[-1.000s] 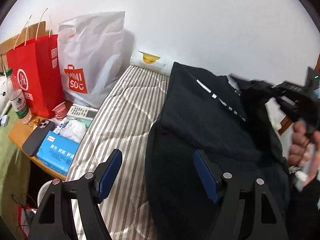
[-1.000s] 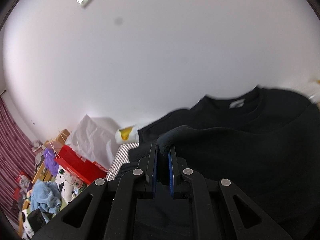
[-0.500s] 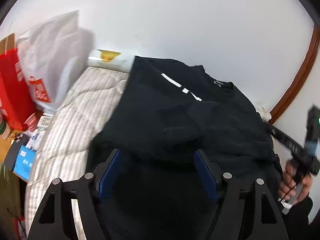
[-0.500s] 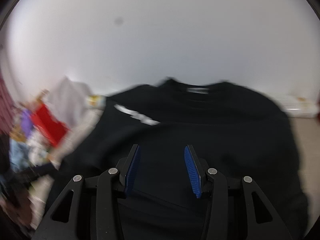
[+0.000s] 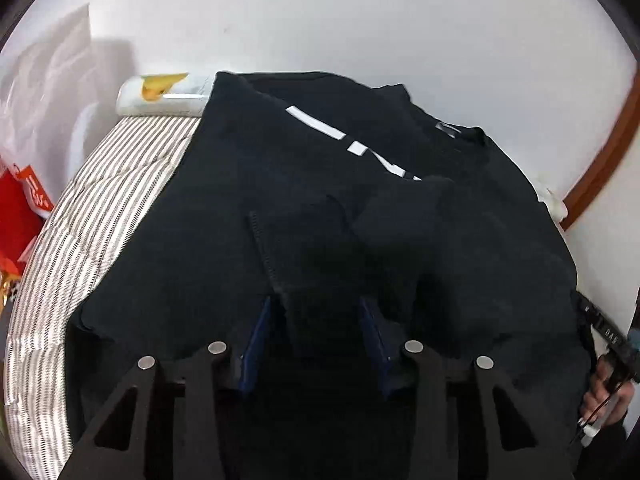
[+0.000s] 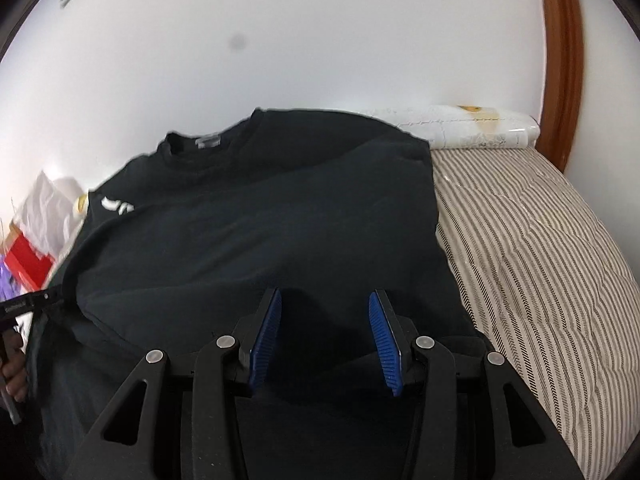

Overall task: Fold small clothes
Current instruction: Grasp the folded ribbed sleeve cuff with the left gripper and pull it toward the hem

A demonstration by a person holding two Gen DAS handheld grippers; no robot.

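A black sweatshirt (image 5: 320,208) lies spread across the striped bed cover (image 6: 540,240), its collar (image 6: 208,148) toward the white wall (image 5: 360,12) and a white printed stripe (image 5: 320,126) running across the chest. One sleeve (image 5: 404,216) is folded in over the body, its cuff resting near the end of that stripe. Low over the sweatshirt's near hem sits the left gripper (image 5: 320,320), its blue pads parted with a ridge of dark cloth lying between them, though I cannot tell whether they touch it. Over the sweatshirt's other side, nearer the bare stretch of cover, hangs the right gripper (image 6: 326,328), its blue pads (image 6: 384,340) spread wide with nothing held. Beyond the collar a rolled white bundle (image 6: 460,128) lies against the wall. Past the sweatshirt's far sleeve stand a white bag (image 5: 44,92) and a red bag (image 5: 20,208).
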